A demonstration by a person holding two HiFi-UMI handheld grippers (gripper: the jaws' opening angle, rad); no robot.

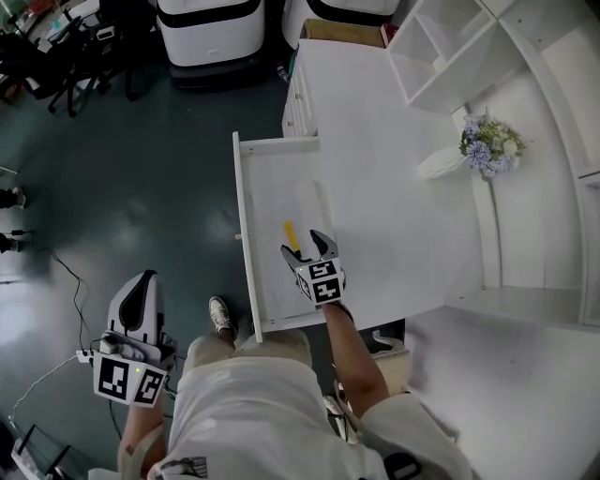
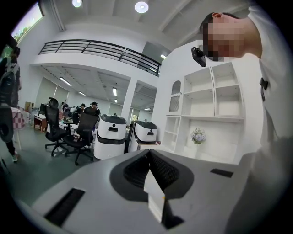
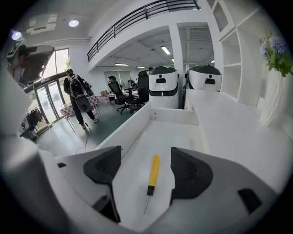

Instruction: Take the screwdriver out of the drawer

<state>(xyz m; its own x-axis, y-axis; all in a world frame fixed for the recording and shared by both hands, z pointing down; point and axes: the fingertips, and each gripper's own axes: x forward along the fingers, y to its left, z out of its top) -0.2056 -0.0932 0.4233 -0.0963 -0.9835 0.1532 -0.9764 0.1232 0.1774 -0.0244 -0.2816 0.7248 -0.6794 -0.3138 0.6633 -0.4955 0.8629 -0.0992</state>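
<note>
The screwdriver [image 1: 292, 235], with a yellow handle and a thin metal shaft, lies flat on the floor of the pulled-out white drawer [image 1: 246, 234]. My right gripper [image 1: 312, 246] is down in the drawer with its jaws open on either side of the tool. In the right gripper view the screwdriver [image 3: 153, 172] lies between the two black pads [image 3: 190, 171], shaft end nearest the camera, and neither pad touches it. My left gripper [image 1: 141, 286] hangs low at the left, away from the drawer, over the dark floor. Its jaws are shut with nothing in them.
The white desk top [image 1: 394, 187] runs along the drawer's right side, with a vase of flowers [image 1: 487, 145] and shelves beyond. Two white machines [image 1: 206, 28] stand at the desk's far end. Office chairs [image 2: 80, 132] and people are farther off. A cable [image 1: 66, 272] trails on the floor.
</note>
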